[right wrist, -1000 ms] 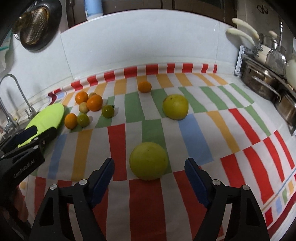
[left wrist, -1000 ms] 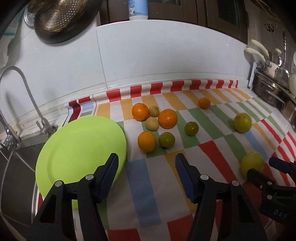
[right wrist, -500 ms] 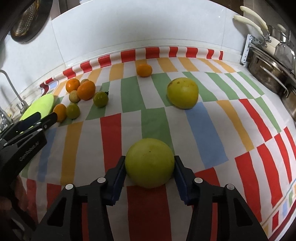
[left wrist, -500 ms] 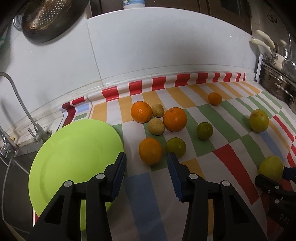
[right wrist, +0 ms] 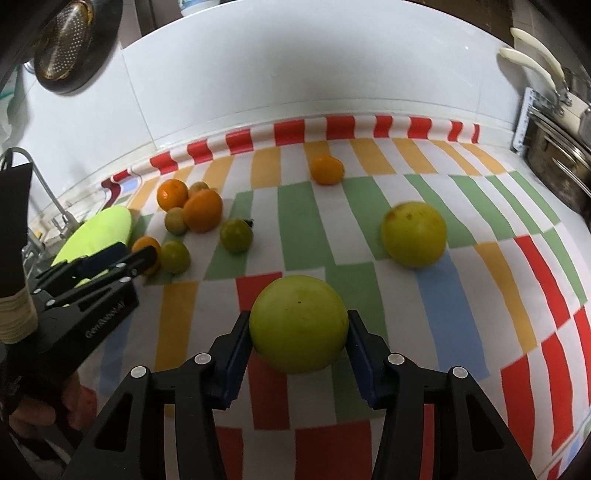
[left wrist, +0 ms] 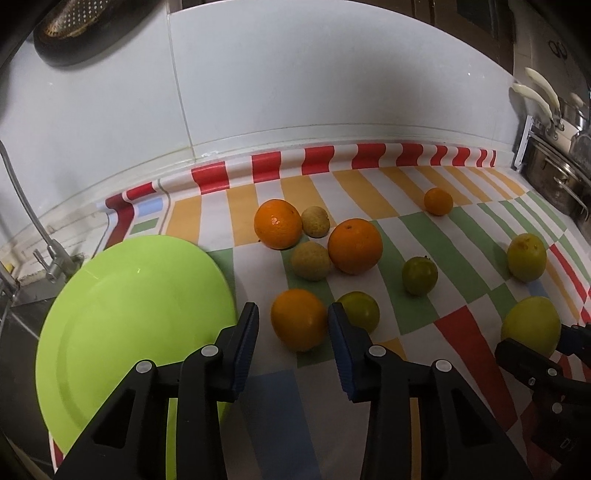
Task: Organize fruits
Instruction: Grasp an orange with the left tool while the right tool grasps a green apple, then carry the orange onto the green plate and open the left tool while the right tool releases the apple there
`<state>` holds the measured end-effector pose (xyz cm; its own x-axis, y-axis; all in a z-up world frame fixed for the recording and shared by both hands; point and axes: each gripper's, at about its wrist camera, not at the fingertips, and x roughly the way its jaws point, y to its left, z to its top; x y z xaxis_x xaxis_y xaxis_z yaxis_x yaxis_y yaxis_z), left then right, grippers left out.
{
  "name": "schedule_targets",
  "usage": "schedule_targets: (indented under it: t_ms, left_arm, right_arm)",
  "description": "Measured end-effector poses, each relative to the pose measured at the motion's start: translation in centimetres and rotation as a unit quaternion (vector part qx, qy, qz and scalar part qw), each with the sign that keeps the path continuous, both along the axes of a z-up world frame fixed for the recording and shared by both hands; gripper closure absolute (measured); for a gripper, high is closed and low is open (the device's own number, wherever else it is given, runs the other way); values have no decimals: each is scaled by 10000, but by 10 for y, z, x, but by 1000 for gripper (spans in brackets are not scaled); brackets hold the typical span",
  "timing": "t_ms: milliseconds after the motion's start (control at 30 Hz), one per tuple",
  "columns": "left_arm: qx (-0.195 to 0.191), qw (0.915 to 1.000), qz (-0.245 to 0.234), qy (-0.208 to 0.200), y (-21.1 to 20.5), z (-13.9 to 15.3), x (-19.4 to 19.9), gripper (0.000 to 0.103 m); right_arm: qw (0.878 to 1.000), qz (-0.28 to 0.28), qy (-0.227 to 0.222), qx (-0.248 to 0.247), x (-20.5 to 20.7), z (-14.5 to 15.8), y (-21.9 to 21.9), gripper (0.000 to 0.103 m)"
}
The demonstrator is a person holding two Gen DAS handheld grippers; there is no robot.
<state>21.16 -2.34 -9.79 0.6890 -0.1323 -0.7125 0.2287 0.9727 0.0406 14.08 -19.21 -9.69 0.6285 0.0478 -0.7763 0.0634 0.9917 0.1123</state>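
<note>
In the left wrist view my left gripper [left wrist: 292,321] is closing. An orange [left wrist: 298,319] lies between its blue pads; the right pad is at the orange's side and a gap shows on the left. A lime-green plate [left wrist: 129,314] lies just to the left. Two more oranges [left wrist: 277,223], two tan round fruits [left wrist: 309,260] and two green fruits [left wrist: 419,275] lie beyond. My right gripper [right wrist: 299,328] is shut on a large yellow-green fruit [right wrist: 298,321], both pads pressing its sides. A second large yellow fruit [right wrist: 413,232] and a small orange [right wrist: 327,169] sit farther back.
A striped cloth [left wrist: 461,295] covers the counter. A faucet [left wrist: 48,254] and a sink lie left of the plate. Steel pots [left wrist: 554,181] stand at the right edge. A white tiled wall [left wrist: 295,92] closes the back, with a colander [left wrist: 70,26] hanging on it.
Both grippers moved forward over the cloth. The left jaws narrowed around the near orange. The right jaws went from wide apart to closed on the large yellow-green fruit.
</note>
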Motion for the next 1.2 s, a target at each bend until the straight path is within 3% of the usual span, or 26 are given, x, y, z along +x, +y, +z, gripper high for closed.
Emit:
schedule_targets:
  t_ms: [400,900,1200]
  left_arm:
    - [-158,9998,-56,89,1,-2,5,69]
    - [-461,9985,143,-263,34,44,-44,69]
    - [-299,9975,415,-485,81,66,-72,69]
  right_arm:
    - [9998,211,-54,6,11,7,4,53]
    - [9964,681,-512,34,-12,43,23,53]
    - [9894,1168,-849,122,-22,59,63,53]
